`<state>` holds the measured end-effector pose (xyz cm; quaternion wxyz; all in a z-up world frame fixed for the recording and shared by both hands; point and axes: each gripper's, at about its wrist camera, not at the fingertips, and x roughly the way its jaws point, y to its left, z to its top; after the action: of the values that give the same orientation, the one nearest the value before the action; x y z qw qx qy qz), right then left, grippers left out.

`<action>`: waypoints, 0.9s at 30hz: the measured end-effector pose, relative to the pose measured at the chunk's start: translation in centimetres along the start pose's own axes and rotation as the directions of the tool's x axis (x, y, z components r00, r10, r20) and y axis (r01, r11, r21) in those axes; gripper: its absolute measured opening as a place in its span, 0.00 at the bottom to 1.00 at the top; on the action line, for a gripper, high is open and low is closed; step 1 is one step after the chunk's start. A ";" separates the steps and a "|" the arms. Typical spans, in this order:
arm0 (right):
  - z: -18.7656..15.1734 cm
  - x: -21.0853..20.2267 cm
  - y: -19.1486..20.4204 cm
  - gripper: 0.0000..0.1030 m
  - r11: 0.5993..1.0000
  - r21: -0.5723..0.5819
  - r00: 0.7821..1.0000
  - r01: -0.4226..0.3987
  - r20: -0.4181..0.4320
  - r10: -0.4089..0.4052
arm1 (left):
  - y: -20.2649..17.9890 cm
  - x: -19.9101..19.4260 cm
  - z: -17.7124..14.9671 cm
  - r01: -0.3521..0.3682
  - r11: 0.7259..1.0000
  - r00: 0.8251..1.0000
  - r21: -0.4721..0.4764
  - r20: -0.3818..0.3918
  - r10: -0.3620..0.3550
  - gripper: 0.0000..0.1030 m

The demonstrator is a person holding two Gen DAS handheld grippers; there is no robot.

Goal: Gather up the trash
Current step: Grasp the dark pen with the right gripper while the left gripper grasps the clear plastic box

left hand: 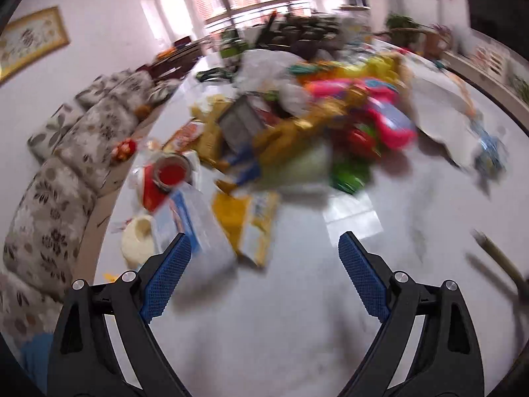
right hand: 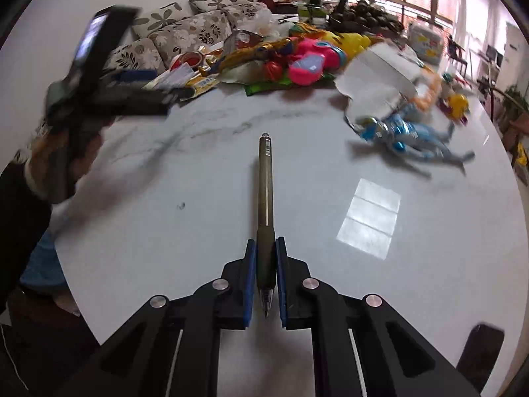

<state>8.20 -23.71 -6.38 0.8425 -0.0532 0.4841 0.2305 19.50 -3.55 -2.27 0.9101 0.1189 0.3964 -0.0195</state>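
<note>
White marble bench (right hand: 198,172) spreads ahead of your jaws. Your right gripper (right hand: 265,258) pinches a pen (right hand: 265,178) tight by its grip, barrel pointing forward. Your left gripper (left hand: 264,248) gapes wide, empty, the litter pile (left hand: 297,122) beyond its tips.

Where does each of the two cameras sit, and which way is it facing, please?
Left wrist: on the left gripper, angled down over the white table toward the trash pile; its open blue-padded fingers show.
Right wrist: on the right gripper, angled down along the pen it clamps; the left gripper and a hand appear blurred at left.
Shared: the table, pile, pen and floral sofa.
</note>
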 end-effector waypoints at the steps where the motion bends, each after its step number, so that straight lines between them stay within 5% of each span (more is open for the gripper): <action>1: -0.2 -0.2 -0.1 0.11 1.000 0.008 1.000 -0.004 0.001 0.004 | 1.0 -0.2 0.1 0.026 0.999 1.000 -0.042 0.006 -0.026 0.86; 4: -0.6 -0.5 -0.9 0.11 0.999 0.031 1.000 -0.012 0.017 0.011 | 4.9 -1.0 -0.7 0.044 0.983 0.999 -0.178 0.033 -0.039 0.86; 9: 0.0 0.1 -1.3 0.11 0.999 0.036 0.999 -0.023 0.033 0.022 | 8.9 2.0 -2.0 0.030 0.933 0.996 -0.360 -0.063 -0.056 0.86; 16: 0.2 0.5 -1.2 0.11 0.999 0.045 0.999 -0.026 0.024 0.025 | 8.7 5.5 -1.3 0.011 0.903 0.993 -0.430 -0.102 -0.061 0.87; 17: 0.2 0.4 -1.1 0.11 0.999 0.047 0.999 -0.023 0.024 0.022 | 8.6 5.4 -1.3 0.008 0.902 0.994 -0.433 -0.099 -0.056 0.80; 18: 0.3 0.3 -1.1 0.11 0.999 0.047 1.000 -0.019 0.024 0.018 | 8.7 5.1 -1.4 0.013 0.899 0.994 -0.439 -0.093 -0.060 0.63; 20: 0.2 0.1 -0.7 0.11 0.999 0.043 0.999 -0.015 0.030 0.013 | 8.9 4.7 -2.0 0.080 0.884 0.989 -0.460 -0.073 -0.127 0.63; 23: 0.0 -0.8 0.1 0.11 0.999 0.045 0.999 -0.018 0.049 0.016 | 7.8 1.5 -3.7 0.073 0.912 0.994 -0.405 -0.041 -0.098 0.62; 27: -1.3 -3.5 1.8 0.11 0.997 0.064 0.995 -0.050 0.090 0.044 | 4.5 -8.1 -8.4 0.124 0.954 0.991 -0.274 0.085 -0.105 0.62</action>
<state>4.89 -23.71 -3.92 0.8588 -0.0037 0.4546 0.2362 8.57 2.31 -1.00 0.9283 -0.0342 0.3697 -0.0203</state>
